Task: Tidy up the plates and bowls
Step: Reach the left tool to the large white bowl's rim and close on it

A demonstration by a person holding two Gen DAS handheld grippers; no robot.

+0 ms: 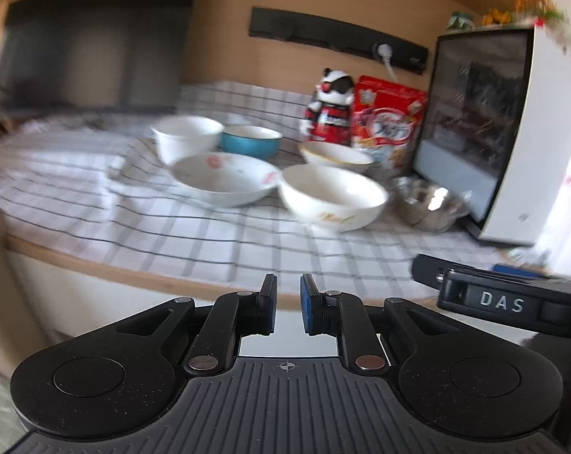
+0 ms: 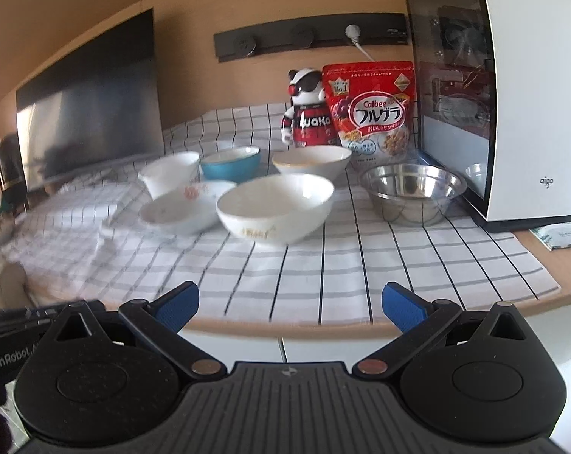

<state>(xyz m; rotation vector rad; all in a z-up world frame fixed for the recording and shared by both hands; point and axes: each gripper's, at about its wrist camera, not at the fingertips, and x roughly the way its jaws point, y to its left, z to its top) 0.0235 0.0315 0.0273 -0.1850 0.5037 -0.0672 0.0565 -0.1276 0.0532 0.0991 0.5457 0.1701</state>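
Observation:
Several bowls stand on a checked cloth [image 2: 285,276]: a large white bowl with gold print [image 2: 274,206] [image 1: 332,196], a shallow flowered dish [image 2: 183,204] [image 1: 223,176], a small white bowl [image 2: 170,172] [image 1: 185,138], a blue bowl [image 2: 230,162] [image 1: 249,142], a gold-rimmed white bowl [image 2: 312,160] [image 1: 334,155] and a steel bowl [image 2: 412,191] [image 1: 427,200]. My left gripper [image 1: 287,306] is nearly shut with a small gap and empty, in front of the counter edge. My right gripper [image 2: 289,302] is wide open and empty at the counter's front edge.
A white appliance with a glass door [image 2: 489,90] [image 1: 512,132] stands at the right. A red cereal bag [image 2: 372,109] and a bear-shaped bottle [image 2: 308,109] stand behind the bowls. A dark panel [image 2: 89,102] lines the back left wall. The right gripper's body [image 1: 501,299] shows in the left view.

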